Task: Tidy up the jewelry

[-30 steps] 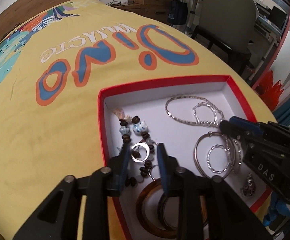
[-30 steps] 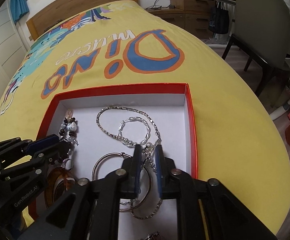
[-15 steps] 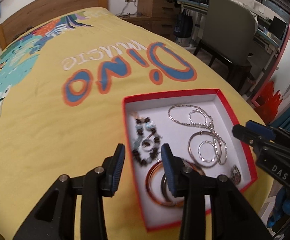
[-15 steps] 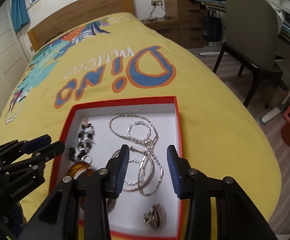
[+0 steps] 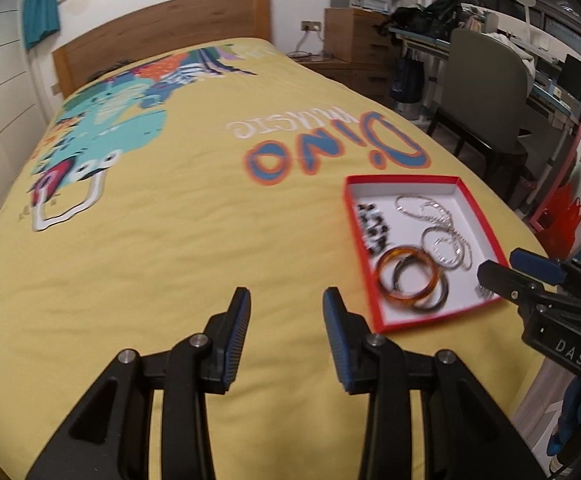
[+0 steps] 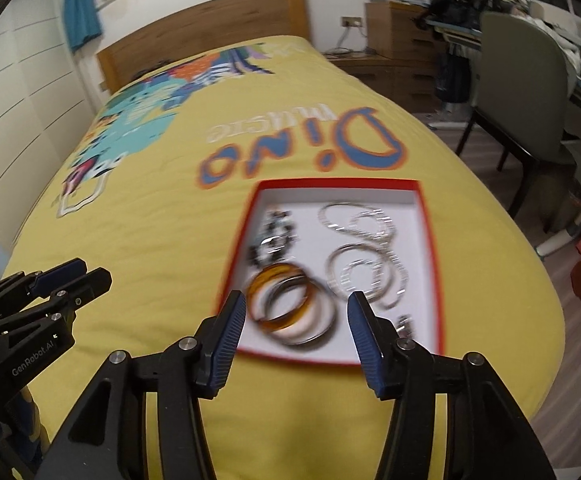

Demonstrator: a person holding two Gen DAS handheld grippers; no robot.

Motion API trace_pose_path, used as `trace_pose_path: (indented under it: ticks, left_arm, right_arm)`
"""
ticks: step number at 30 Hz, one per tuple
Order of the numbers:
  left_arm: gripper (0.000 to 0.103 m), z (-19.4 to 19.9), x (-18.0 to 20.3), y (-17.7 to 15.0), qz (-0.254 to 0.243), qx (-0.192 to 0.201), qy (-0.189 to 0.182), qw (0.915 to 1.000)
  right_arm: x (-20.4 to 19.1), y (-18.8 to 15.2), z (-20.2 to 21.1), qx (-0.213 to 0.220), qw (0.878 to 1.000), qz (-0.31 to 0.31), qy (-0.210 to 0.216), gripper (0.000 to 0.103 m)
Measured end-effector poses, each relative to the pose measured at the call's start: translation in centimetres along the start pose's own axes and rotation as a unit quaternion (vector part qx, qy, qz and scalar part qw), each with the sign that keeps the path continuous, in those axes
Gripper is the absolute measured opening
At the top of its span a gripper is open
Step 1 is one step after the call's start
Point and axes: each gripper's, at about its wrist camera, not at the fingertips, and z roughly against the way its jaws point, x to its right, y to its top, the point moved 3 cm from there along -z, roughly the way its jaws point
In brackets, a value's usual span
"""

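Note:
A red-rimmed white box [image 5: 402, 178] [image 6: 338, 182] lies on the yellow bedcover. It holds a dark beaded bracelet [image 5: 374, 228] [image 6: 272, 236], silver chains [image 5: 418, 204] [image 6: 330, 220], silver hoops [image 5: 446, 248] [image 6: 354, 276], an amber bangle [image 5: 382, 280] [image 6: 255, 292] over a grey one, and a small charm [image 6: 406, 324]. My left gripper [image 5: 286, 304] is open and empty above bare bedcover, left of the box. My right gripper [image 6: 296, 304] hangs above the box's near edge. Its jaws are opening and nothing is between them.
The bed's right edge drops to a wooden floor just past the box. A grey chair [image 5: 486, 92] and a cluttered desk [image 6: 530, 20] stand there. A wooden headboard [image 5: 162, 36] and nightstand [image 6: 394, 32] are at the far end. Printed bedcover [image 5: 170, 240] spreads to the left.
Both grippers rose and pulled back from the box, their jaws widening. The left one swung left, off the beaded bracelet and over the bedcover. The jewellery stayed in the box.

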Motion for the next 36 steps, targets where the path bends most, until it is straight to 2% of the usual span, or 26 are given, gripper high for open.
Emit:
trace_pose_path:
  ticks: [11,16,19,24,36]
  left_arm:
    - [0.036,6.5,-6.3,-5.0,0.036,0.019,0.028,0.9988]
    - [0.040,8.7,-7.7,-6.3,0.042,0.030,0.032,0.9982]
    - [0.044,9.4,-8.0,-6.9,0.042,0.034,0.036,0.9979]
    - [0.044,10.2,-8.5,-7.8,0.043,0.034,0.037,0.9978]
    - [0.044,10.2,-9.5,-9.0,0.050,0.039,0.057,0.9964]
  right_arm:
    - [-8.3,-3.5,4.8,0.017,0.999,0.037,0.028,0.055]
    - [-10.3,-5.1,6.6,0.025,0.999,0.039,0.016,0.065]
    - [-10.8,-5.9,7.1,0.023,0.999,0.037,0.010,0.068]
    - [-11.3,-7.5,7.7,0.022,0.999,0.036,-0.006,0.075]
    - [-10.3,-9.3,7.1,0.015,0.999,0.013,-0.035,0.085]
